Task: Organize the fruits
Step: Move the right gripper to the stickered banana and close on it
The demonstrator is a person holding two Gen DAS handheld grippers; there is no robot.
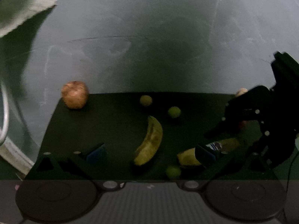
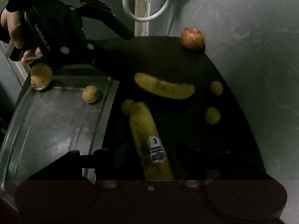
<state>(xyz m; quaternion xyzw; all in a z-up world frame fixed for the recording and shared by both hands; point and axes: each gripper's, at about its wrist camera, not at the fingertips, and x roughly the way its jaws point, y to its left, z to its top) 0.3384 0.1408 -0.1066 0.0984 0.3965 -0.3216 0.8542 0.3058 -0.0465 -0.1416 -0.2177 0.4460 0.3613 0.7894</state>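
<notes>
Right gripper [image 2: 154, 154] is being held partly spread at lower centre of the right wrist view. The stickered banana [image 2: 149, 140] is lying between the jaws, with the pads not seen pressing on it (dark, hard to read). Left gripper [image 1: 151, 154] is being held wide, nothing gripped, with the plain banana [image 1: 149, 141] just ahead at frame centre. Both bananas are lying on the dark mat [image 2: 168, 56]. The metal tray [image 2: 56, 121] is being seen at left, with brownish fruits [image 2: 89, 94] on it.
</notes>
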